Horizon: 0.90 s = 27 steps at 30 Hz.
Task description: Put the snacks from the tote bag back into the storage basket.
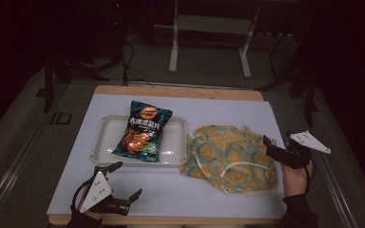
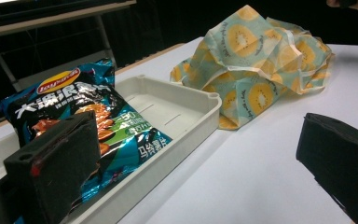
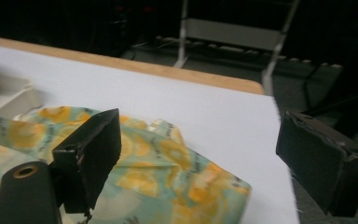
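Work on the tabletop (image 1: 247, 116) looks to be at its very beginning, as far as I can judge. The kiwi-print fabric bag (image 1: 228, 156) lies crumpled and flat on the white surface, and nothing is inside it that I can see. The right hand-held gripper (image 1: 279, 151) hovers at the right edge of this bag, with its jaws wide apart; in the right gripper view one jaw stands over the cloth and the other over the bare tabletop, so the bag is just below and in front of it, not yet gripped.

The left hand-held gripper (image 1: 123, 187) rests low near the front edge, also with its jaws spread apart and holding nothing. Just ahead of it sits the white tray (image 1: 102, 142), and on the tray lies the blue chip packet (image 1: 143, 132), leaning a little over the far rim. From this gripper the packet is close in front, and the bag is farther off, beyond the tray's corner and to the side.

My judgement is that nothing is done yet: the bag must first be taken and opened, and the packet must be lifted from the tray. Both steps remain, and the right side seems nearer to its first grasp.
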Tool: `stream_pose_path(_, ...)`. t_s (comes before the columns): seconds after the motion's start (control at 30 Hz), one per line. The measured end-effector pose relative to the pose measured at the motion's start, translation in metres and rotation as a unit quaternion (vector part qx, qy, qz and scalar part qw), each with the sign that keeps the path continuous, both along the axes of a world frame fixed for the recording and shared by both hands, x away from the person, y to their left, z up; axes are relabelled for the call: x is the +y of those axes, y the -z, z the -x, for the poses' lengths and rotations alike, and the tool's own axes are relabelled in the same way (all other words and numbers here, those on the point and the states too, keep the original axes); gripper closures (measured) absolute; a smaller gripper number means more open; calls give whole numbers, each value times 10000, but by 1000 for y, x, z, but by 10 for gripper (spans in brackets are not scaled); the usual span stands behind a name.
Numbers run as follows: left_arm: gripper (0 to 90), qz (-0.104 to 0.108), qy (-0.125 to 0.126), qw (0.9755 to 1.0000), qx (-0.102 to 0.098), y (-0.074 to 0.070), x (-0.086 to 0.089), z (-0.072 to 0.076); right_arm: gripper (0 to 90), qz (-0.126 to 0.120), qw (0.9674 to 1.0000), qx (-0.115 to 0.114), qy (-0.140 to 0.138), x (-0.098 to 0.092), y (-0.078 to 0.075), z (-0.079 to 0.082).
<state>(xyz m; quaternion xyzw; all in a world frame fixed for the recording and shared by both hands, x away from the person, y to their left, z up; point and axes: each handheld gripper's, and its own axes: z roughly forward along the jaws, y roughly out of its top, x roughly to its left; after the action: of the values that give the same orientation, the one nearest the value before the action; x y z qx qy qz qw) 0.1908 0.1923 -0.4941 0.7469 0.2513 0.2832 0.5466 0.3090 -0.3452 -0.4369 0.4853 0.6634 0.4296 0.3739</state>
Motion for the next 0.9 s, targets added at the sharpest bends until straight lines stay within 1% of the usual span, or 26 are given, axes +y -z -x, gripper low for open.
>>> stream_pose_path(0.03,0,1,1,10000,3,0,0,0,139,34,10000,-2,35,0,2,2)
stream_pose_path(0.13,0,-4,10,10000,1,0,0,0,134,118,9998,117,55,-1,10,6)
stream_pose_path(0.27,0,-5,8,10000,4,0,0,0,129,128,9998,147,105,-6,17,11)
stream_pose_path(0.33,0,-15,21,10000,6,0,0,0,129,89,9999,56,128,-9,19,14)
stream_pose_path(0.4,0,-17,28,10000,5,0,0,0,128,132,9997,-14,208,-10,21,17)
stream_pose_path(0.43,0,-18,29,10000,8,0,0,0,128,140,9996,-88,218,-11,22,19)
stream_pose_path(0.5,0,-29,39,10000,5,0,0,0,127,82,9996,-120,251,-12,26,22)
stream_pose_path(0.6,0,-26,47,10000,40,1,0,1,121,37,9996,-217,179,-12,30,23)
stream_pose_path(0.7,0,-39,64,10000,51,2,-1,1,121,20,9994,-290,184,-14,32,22)
stream_pose_path(0.8,0,-28,90,9999,67,2,-1,1,120,-95,9995,-252,159,-15,34,21)
stream_pose_path(0.9,0,-66,101,9999,81,2,-1,1,110,-101,9997,-211,120,-15,36,19)
